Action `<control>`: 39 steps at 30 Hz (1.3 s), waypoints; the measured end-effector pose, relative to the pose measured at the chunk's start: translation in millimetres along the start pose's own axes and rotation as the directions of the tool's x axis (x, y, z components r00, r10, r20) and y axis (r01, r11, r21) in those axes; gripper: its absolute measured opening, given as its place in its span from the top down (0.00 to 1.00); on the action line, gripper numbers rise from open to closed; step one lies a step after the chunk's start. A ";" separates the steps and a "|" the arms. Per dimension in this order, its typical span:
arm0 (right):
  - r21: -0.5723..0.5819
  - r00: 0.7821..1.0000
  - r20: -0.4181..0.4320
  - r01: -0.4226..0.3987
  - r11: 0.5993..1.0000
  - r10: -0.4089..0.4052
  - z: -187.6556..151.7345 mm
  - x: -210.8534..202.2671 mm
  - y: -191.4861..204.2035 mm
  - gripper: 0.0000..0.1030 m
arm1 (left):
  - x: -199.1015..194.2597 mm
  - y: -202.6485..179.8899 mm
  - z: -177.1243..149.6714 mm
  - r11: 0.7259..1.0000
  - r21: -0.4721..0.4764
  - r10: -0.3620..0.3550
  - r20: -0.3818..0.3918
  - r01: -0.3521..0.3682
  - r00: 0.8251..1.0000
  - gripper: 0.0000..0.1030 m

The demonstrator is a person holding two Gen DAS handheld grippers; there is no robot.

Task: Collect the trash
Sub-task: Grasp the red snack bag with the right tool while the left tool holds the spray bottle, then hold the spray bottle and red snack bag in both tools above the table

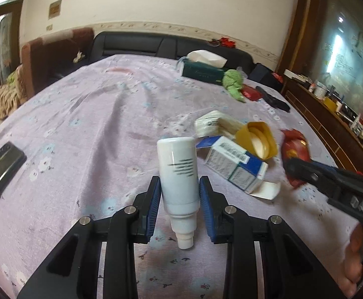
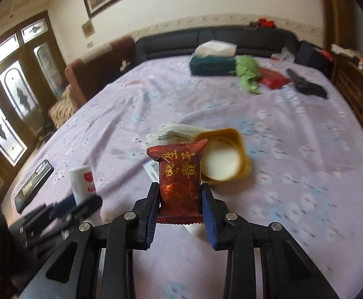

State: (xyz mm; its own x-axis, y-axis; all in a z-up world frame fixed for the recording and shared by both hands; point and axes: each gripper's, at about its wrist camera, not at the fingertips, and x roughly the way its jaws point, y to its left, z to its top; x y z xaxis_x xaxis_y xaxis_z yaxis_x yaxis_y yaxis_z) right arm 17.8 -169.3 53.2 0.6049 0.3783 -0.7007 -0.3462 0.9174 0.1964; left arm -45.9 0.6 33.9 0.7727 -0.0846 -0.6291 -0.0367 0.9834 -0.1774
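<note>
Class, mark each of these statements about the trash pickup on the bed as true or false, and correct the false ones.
1. The left tongs grip a white bottle. True.
2. The right tongs are empty. False: they hold a red snack packet.
3. The yellow tray lies on the purple bedsheet. True.
4. The tissue box sits beside the tray. False: it lies far off, near the headboard.
5. A green cloth lies next to the tissue box. True.
</note>
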 end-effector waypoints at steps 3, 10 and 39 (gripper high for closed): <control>0.013 0.998 0.053 0.027 1.000 -0.028 -20.0 -25.5 -13.4 0.66 | -3.1 -12.1 -3.7 0.999 0.040 -0.017 0.012 0.017 1.000 0.71; 0.097 0.990 0.122 0.063 0.993 -0.075 -56.5 -54.2 -43.3 0.66 | -7.9 -56.1 -14.0 0.988 0.139 -0.076 0.019 0.073 0.997 0.71; 0.105 0.980 0.167 0.089 0.990 -0.106 -77.7 -58.3 -55.0 0.66 | -8.5 -73.9 -19.9 0.980 0.186 -0.081 0.031 0.074 0.996 0.71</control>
State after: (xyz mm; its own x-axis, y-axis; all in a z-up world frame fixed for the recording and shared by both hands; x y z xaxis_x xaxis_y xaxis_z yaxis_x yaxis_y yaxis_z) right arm -54.1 -251.4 29.9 0.7495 0.2945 -0.5929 -0.2139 0.9553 0.2042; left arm -62.3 -74.5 37.3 0.7922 -0.1592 -0.5891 0.1388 0.9871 -0.0800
